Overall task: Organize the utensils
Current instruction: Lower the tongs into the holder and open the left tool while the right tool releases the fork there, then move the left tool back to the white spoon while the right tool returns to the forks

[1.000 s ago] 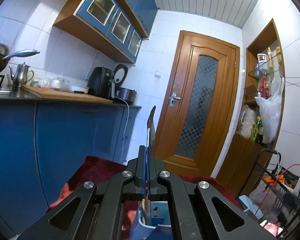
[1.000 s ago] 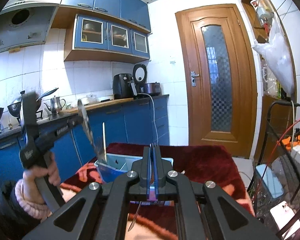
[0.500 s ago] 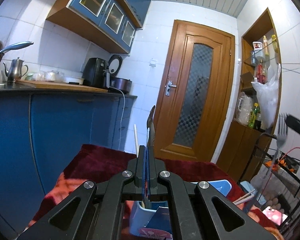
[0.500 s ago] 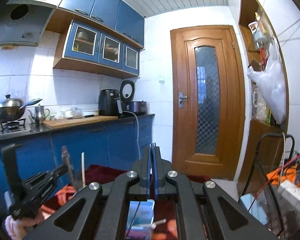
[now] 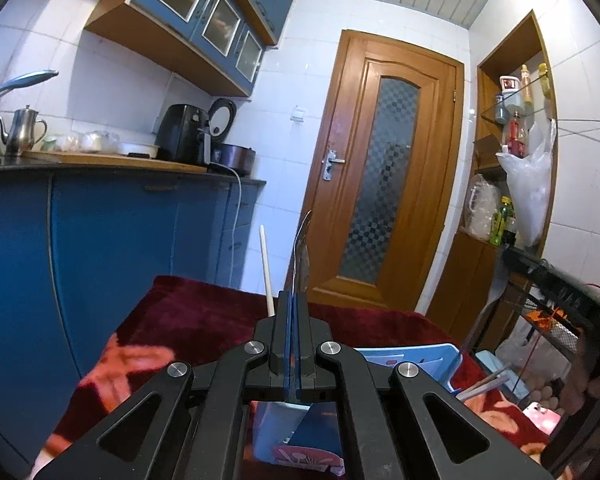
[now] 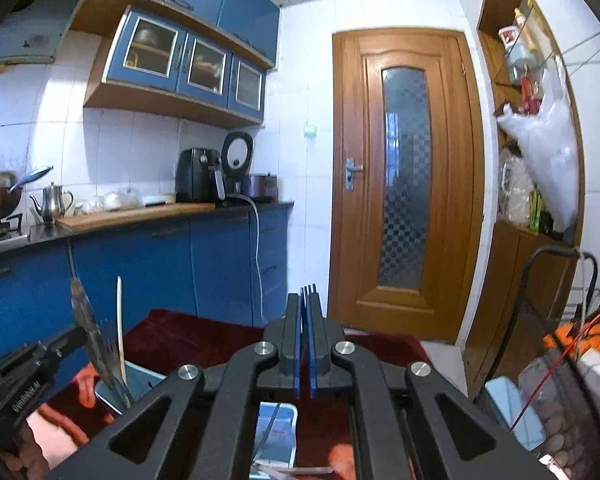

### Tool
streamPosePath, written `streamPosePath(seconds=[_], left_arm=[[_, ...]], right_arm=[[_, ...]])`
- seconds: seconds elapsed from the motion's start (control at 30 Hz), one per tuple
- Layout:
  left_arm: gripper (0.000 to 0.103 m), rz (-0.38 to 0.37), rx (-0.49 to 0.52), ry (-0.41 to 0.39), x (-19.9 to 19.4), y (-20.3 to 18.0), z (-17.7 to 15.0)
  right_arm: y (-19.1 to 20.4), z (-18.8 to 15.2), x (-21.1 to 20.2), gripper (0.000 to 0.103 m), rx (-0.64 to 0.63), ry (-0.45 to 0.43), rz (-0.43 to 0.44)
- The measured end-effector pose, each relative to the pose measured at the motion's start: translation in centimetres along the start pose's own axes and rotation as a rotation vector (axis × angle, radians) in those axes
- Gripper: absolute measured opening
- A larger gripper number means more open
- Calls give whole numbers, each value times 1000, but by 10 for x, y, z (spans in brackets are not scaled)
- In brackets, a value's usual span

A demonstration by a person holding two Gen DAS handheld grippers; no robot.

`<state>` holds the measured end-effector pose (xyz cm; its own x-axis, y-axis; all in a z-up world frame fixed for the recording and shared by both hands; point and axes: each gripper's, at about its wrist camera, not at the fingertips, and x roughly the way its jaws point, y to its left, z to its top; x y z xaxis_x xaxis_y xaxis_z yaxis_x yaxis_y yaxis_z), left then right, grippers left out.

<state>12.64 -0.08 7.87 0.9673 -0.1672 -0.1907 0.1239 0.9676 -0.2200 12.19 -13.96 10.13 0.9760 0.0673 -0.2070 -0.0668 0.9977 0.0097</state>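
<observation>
left gripper (image 5: 294, 308): clamped on a spoon (image 5: 301, 256), handle down in the blue utensil holder (image 5: 410, 360), lower than a second ago | right gripper (image 6: 305, 312): closed on a fork (image 6: 309, 289), now above the holder, having shifted sideways | red patterned cloth (image 5: 188, 320) beneath | wooden door (image 5: 384, 184) far

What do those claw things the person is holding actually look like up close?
Each claw is matte black, built from angular linkage arms with triangular cut-outs and round silver bolt heads. The left claw and the right claw both end in two narrow black fingers lined with thin blue pads. Seen from the side, the left claw's black body carries small white lettering.
</observation>
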Motion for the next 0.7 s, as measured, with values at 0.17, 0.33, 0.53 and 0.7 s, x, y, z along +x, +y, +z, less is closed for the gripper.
streamPosePath(seconds=[0.17,0.33,0.53,0.7], left_arm=[[1,-6,1,24,3,-1,-4],[1,-4,-7,65,9,0,-8],[11,-6,-26,95,9,2,-9],[17,-4,-43,117,3,3,-8]], right_arm=[[-3,-14,9,4,28,57,28],[-3,-22,13,4,39,93,54],[-8,-21,11,4,73,107,103],[-13,-18,5,8,110,93,122]])
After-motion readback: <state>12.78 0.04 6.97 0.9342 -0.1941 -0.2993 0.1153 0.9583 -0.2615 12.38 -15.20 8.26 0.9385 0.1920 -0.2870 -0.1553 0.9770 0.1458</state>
